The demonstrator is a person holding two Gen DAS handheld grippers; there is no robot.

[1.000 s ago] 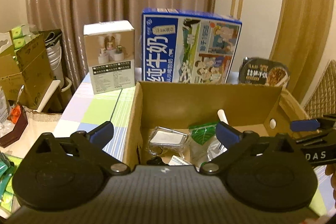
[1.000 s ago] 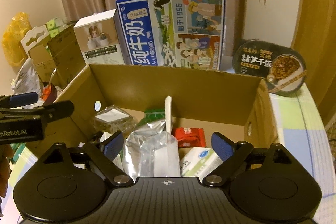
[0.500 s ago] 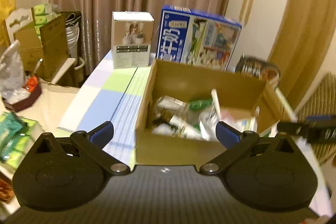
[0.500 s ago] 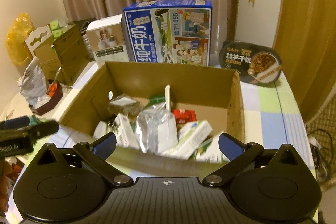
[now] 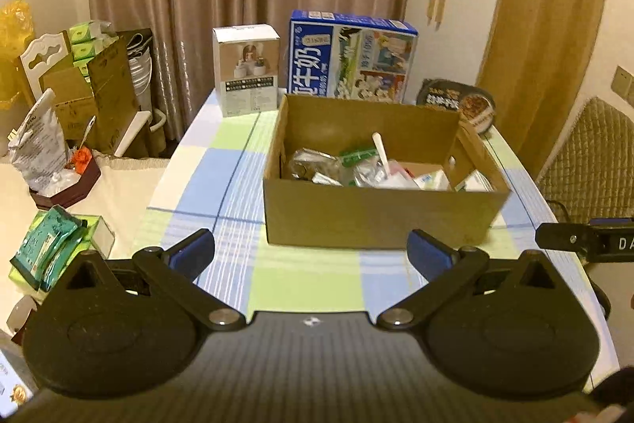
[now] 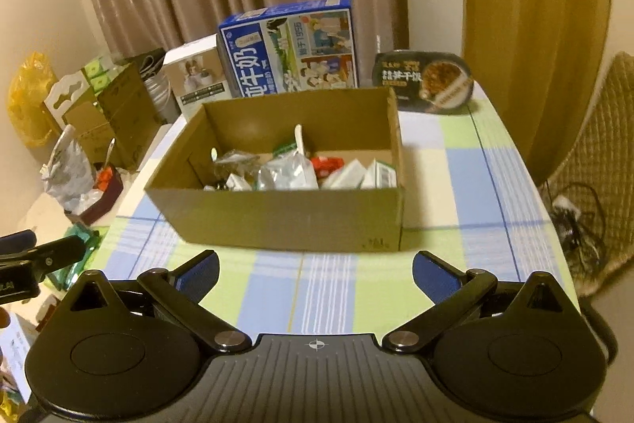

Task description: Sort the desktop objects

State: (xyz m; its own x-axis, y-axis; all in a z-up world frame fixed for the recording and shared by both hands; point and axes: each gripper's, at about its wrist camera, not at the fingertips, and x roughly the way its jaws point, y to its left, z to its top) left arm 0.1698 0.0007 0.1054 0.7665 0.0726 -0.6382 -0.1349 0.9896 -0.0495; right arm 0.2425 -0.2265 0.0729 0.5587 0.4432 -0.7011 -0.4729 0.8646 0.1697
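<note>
Blue milk carton (image 6: 289,50) reads 纯牛奶, perhaps 1956; bowl lid's (image 6: 426,78) characters too blurred.

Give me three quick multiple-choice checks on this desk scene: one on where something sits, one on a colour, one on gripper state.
1. Where does the blue milk carton case stand?
A. behind the cardboard box
B. inside the cardboard box
C. on the chair

2. What colour are the gripper finger pads?
A. red
B. blue
C. white

3. How is the right gripper?
A. shut on a packet
B. shut on nothing
C. open and empty

Answers: 1 A, the case rises beyond the far wall of the cardboard box. 2 B, both pads show blue. 3 C, the fingers stand wide apart with only tablecloth between them; the left gripper is likewise.
</note>
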